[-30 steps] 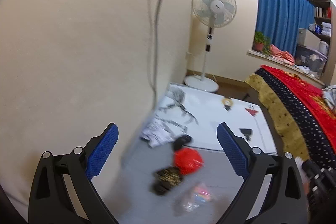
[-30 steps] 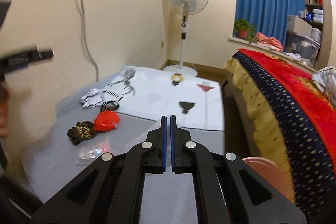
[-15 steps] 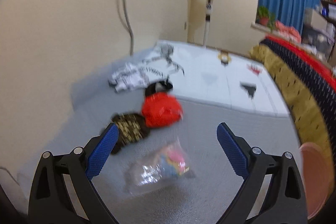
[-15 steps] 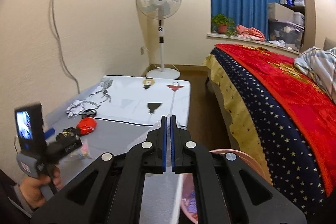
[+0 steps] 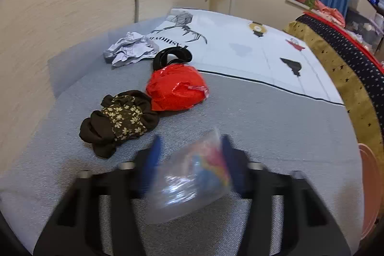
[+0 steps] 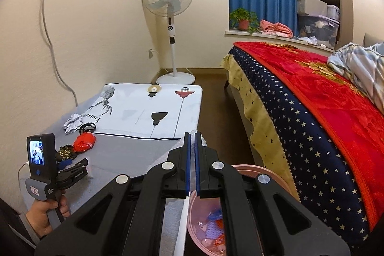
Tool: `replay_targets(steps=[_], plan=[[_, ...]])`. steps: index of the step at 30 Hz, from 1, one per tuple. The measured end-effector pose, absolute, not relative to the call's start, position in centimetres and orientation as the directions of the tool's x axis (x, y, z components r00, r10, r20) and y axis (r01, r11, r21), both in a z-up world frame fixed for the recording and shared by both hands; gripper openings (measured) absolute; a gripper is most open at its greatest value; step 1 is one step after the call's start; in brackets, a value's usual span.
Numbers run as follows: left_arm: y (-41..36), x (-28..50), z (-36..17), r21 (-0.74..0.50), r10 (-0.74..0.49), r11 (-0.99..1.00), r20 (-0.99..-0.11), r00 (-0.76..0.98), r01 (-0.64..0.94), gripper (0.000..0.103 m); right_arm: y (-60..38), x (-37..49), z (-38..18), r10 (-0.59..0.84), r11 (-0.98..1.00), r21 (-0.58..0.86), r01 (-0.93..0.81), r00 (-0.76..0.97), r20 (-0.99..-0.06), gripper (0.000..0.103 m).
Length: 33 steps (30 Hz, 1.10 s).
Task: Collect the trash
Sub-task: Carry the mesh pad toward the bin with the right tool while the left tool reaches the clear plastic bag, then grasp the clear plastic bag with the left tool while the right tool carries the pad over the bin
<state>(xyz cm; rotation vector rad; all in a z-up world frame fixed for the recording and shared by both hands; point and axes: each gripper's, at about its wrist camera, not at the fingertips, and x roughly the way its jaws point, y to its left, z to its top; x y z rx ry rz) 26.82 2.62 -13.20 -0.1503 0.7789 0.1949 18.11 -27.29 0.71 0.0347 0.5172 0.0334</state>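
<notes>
Left wrist view: the left gripper (image 5: 189, 160) reaches down at a slant over the grey table (image 5: 264, 126), its blue pads either side of a clear wrapper (image 5: 192, 176) with coloured print. The jaws have just been closing and stand partly open with the wrapper between them; motion blur hides whether the pads press on it yet. The wrapper lies straight ahead between the jaws, its long axis running aslant from the near left to the far right, so the closing pads meet its sides. Beyond it, apart from the jaws, lie a dark floral cloth (image 5: 120, 119), a red bag (image 5: 176, 90) touching the cloth, a black loop (image 5: 171, 56) and crumpled paper (image 5: 130, 49). The rim of a pink bin (image 5: 369, 188) shows at the right edge.

Right wrist view: the right gripper (image 6: 192, 143) has its jaws drawn together on a thin clear film (image 6: 202, 139), likely the bin's liner, and points shallowly downward above the bin (image 6: 276, 180), which stands on the floor between table and bed (image 6: 324, 92) and already holds scraps. At the far left a hand (image 6: 45, 212) grips the handle of the left gripper, tipped toward the trash by the table's left side. The left hand is much the nearer to the wrapper; the bin lies to its right, past the table edge.
</notes>
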Motion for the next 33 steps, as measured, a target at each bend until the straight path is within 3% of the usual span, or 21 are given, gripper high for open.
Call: replay_targets(steps=[2,6,17,33], plan=[[2.5,26.6,-13.0,-0.071,0.102,0.975,-0.695,0.712,-0.209,0.009,-27.0,18.0,0.7,0.042,0.999,0.029,-0.032,0.871,-0.489,0.003],[2.3,26.2,-12.1,-0.093,0.065,0.980,-0.691,0.720,-0.177,0.004,-26.8,17.8,0.7,0.039,0.999,0.009,-0.040,0.875,-0.483,0.003],[0.6,21.7,-3.4,-0.102,0.000,0.992,-0.589,0.808,-0.075,0.003,-28.9,16.4,2.3,0.035,0.999,0.043,-0.018,0.897,-0.442,0.003],[-14.5,16.3,4.5,-0.057,-0.229,0.970,-0.553,0.801,0.238,0.003,-35.2,11.5,5.3,0.013,0.989,0.140,0.042,0.929,-0.370,0.003]])
